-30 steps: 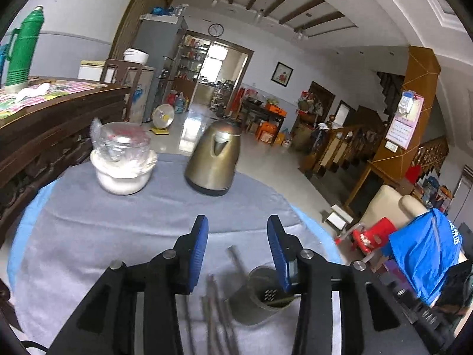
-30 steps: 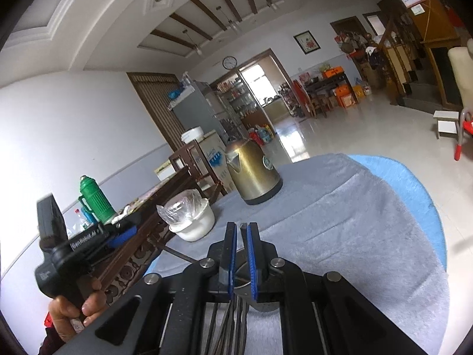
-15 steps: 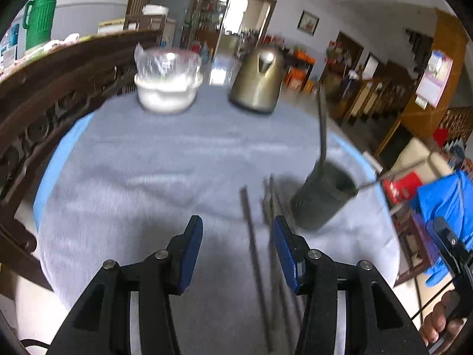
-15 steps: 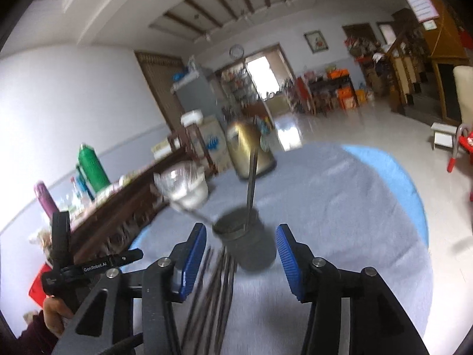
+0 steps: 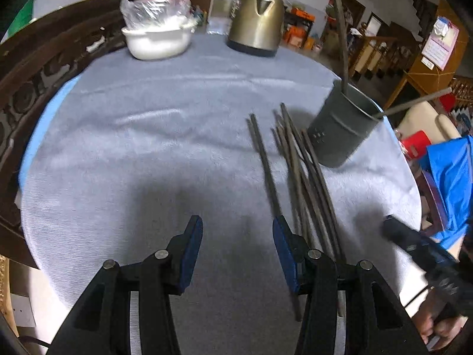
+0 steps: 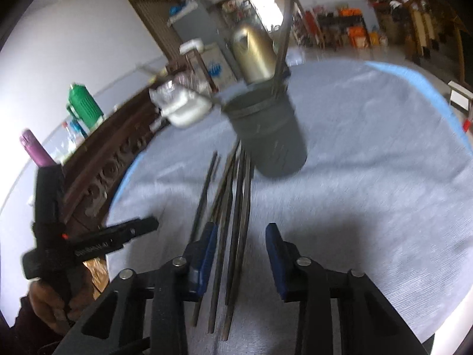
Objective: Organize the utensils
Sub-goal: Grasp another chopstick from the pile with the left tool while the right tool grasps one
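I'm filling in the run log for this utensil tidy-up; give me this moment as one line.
left gripper: open, empty | right gripper: open, jaws closing over loose chopsticks | holder: two chopsticks inside | rest on cloth

Both wrist fisheyes look steeply down, close over the grey tablecloth — sharing the chopsticks, holder cup and kettle.

One grey utensil cup holds two chopsticks. About seven loose chopsticks lie lower right of centre; overlap blurs the exact count. One brass-coloured kettle and one white bowl sit along the top.
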`<action>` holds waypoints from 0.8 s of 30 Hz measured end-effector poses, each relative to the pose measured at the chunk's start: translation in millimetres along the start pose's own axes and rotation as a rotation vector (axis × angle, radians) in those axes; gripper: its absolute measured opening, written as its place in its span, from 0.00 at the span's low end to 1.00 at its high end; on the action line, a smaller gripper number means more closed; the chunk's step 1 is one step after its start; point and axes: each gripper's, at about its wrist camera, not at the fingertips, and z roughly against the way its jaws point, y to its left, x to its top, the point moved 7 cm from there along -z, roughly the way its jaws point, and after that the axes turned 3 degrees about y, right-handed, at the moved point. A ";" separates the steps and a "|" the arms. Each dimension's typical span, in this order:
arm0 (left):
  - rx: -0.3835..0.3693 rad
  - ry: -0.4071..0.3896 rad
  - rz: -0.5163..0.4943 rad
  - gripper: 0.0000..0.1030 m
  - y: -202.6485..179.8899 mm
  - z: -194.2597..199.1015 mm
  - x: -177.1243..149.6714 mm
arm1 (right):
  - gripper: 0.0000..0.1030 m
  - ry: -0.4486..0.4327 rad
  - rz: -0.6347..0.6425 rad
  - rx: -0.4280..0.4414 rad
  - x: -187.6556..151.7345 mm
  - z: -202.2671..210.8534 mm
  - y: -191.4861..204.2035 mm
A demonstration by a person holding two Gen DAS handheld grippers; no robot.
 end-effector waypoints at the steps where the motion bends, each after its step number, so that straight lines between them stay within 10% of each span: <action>1: -0.011 0.008 -0.003 0.49 -2.3 -1.5 -1.1 | 0.24 0.022 0.005 0.003 -3.2 -5.1 1.6; 14: -0.092 0.114 -0.060 0.49 -42.8 -24.3 -23.3 | 0.13 0.176 0.021 -0.034 -24.4 -40.6 2.3; 24: -0.059 0.110 -0.058 0.21 -27.8 -31.2 -23.4 | 0.09 0.184 0.041 -0.071 -21.9 -37.3 -1.7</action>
